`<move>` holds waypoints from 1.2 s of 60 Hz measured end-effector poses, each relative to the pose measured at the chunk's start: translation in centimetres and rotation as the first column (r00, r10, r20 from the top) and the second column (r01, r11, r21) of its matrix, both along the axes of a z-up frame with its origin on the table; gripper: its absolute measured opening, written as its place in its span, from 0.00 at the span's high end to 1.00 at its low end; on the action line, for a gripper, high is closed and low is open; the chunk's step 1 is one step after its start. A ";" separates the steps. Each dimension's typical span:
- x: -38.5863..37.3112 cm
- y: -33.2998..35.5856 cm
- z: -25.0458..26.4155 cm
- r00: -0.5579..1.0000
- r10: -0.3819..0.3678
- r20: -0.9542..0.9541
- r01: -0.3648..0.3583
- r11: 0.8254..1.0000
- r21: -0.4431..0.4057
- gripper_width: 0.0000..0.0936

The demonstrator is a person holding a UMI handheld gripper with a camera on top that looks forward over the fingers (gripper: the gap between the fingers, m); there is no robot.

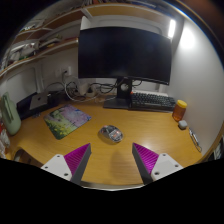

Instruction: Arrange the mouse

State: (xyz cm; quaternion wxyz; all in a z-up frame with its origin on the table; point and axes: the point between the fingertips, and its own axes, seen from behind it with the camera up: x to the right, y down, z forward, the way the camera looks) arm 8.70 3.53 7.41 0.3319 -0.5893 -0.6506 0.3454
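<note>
Lying ahead of open claw [112, 160], mouse [110, 133]

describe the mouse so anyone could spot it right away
Start at the big dark monitor on the wooden desk. In front of it, just beyond the open gripper, lies the mouse: small, rounded and greyish, unlike the flat colourful mat beside it.

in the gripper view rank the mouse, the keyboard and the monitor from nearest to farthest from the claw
1. The mouse: on the wooden desk just ahead of the open claw, roughly centred between its fingers.
2. The keyboard: farther back on the desk, off to the right, at the monitor's foot.
3. The monitor: at the back of the desk, standing above and behind the keyboard.
</note>
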 end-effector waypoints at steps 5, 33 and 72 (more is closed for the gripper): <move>-1.7 0.1 -1.5 1.000 -0.009 0.005 0.009 1.000 0.000 0.08; -10.9 0.7 -7.3 0.999 -0.033 0.024 0.032 0.999 0.043 0.08; -17.2 1.9 -8.7 0.997 -0.061 0.054 0.060 0.998 0.026 0.32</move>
